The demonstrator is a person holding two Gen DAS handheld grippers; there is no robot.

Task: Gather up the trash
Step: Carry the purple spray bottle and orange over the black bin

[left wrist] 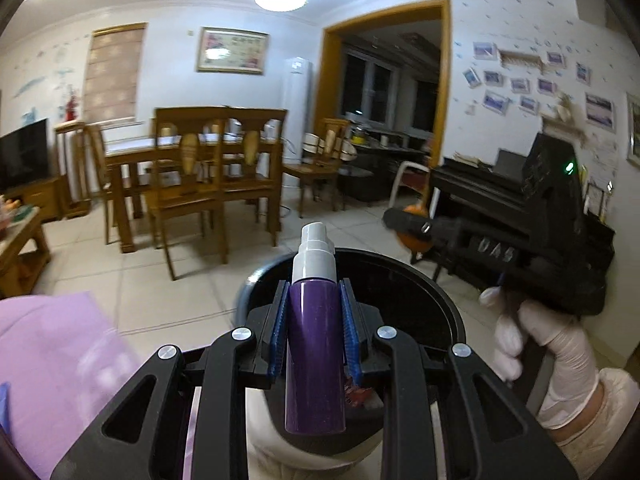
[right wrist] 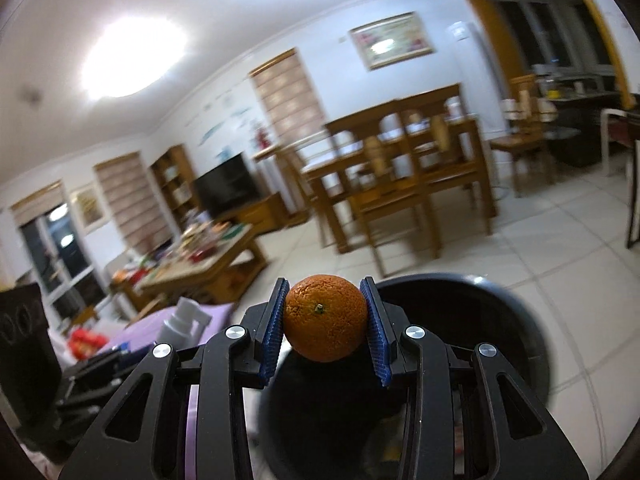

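My left gripper (left wrist: pixel 314 312) is shut on a purple spray bottle (left wrist: pixel 314 356) with a grey-white nozzle and holds it above the open black trash bin (left wrist: pixel 444 300). My right gripper (right wrist: pixel 326 320) is shut on an orange (right wrist: pixel 325 317) and holds it over the same bin (right wrist: pixel 516 344). In the left wrist view the right gripper (left wrist: pixel 404 220) shows at the right with the orange (left wrist: pixel 414 240) partly hidden behind its finger. In the right wrist view the bottle's nozzle (right wrist: pixel 182 322) shows at the lower left. Some trash lies inside the bin.
A purple cloth surface (left wrist: pixel 56 364) lies to the left of the bin. A wooden dining table with chairs (left wrist: pixel 196 172) stands across the tiled floor. A cluttered coffee table (right wrist: pixel 200 256), a TV (right wrist: pixel 228 188) and a black piano (left wrist: pixel 500 196) are around.
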